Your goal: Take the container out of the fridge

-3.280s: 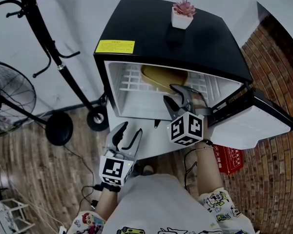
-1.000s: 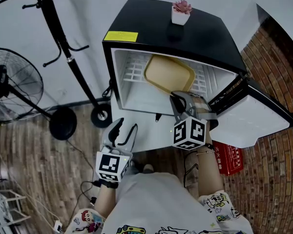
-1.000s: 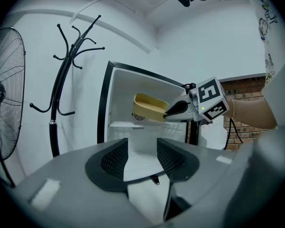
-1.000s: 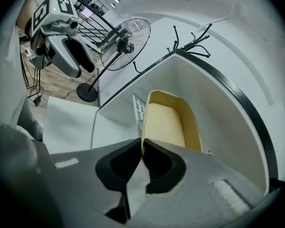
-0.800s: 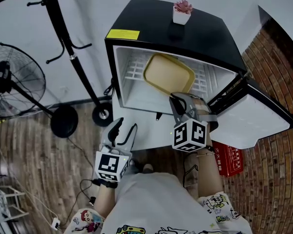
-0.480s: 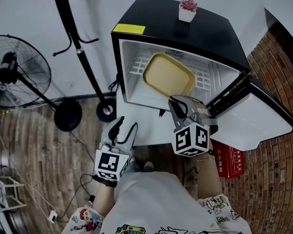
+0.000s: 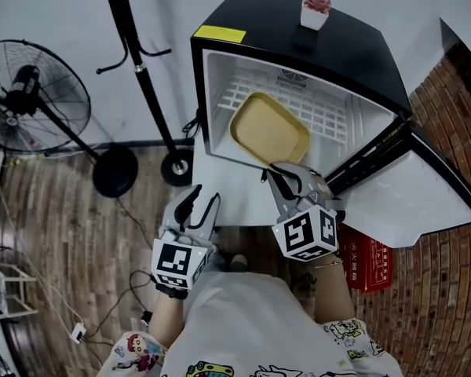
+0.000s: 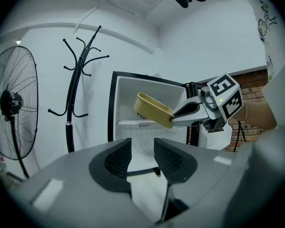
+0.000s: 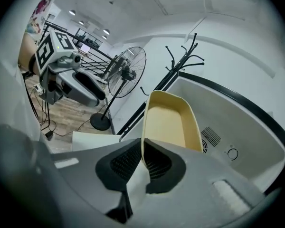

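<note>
A shallow yellow container [image 7: 268, 129] hangs tilted at the mouth of the open black fridge [image 7: 220, 108]. My right gripper [image 7: 282, 173] is shut on its near rim. In the right gripper view the rim runs between the jaws of the right gripper [image 9: 142, 156], and the container [image 9: 168, 122] stretches away toward the white fridge interior. The left gripper [image 7: 200, 204] hangs lower at the left, in front of the fridge and apart from the container. Its jaws are closing with nothing between them. In the left gripper view the left gripper [image 8: 142, 147] faces the container [image 8: 152, 109] from below.
The fridge door [image 7: 408, 203] stands open to the right. A small potted plant [image 7: 315, 10] sits on the fridge top. A coat stand [image 7: 145, 77] and a floor fan [image 7: 31, 93] stand at the left. A red box [image 7: 366, 250] and cables lie on the wooden floor.
My right gripper has drawn the container from deeper on the wire shelf toward the fridge's front edge. The head view has swung, so the fridge sits further right. The left gripper stays low.
</note>
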A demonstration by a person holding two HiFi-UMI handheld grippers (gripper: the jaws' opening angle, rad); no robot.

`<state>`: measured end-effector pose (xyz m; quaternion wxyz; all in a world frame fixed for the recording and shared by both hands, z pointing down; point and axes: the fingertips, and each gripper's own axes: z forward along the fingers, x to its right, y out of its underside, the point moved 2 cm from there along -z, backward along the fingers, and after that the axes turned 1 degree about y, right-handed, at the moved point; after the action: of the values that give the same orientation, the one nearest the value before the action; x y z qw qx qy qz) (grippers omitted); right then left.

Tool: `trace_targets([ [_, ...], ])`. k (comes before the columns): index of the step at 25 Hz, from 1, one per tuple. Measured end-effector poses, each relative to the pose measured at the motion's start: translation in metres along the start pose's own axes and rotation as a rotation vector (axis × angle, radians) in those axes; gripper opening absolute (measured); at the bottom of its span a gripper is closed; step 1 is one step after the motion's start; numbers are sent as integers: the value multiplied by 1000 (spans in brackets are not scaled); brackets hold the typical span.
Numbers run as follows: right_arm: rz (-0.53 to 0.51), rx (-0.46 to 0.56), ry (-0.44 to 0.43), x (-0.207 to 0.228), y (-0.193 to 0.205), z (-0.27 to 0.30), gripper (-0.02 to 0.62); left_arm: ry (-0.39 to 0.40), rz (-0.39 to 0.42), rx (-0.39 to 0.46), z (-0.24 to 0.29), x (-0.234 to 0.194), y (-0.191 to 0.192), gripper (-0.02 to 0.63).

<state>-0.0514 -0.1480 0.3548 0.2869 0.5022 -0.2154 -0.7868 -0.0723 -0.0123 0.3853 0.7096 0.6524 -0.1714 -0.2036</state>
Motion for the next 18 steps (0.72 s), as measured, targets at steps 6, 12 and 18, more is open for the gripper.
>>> trace_targets([
  [6,81,35,-46,-14,1,-3,18,-24,4,-1,-2,2,3,130],
  [12,223,71,-98,-27,8,-4,18,-38,-8,-22,-2,6,8,107],
  [18,353,79,-151,-46,20,-5,18,-30,-16,-36,1,10,12,97],
])
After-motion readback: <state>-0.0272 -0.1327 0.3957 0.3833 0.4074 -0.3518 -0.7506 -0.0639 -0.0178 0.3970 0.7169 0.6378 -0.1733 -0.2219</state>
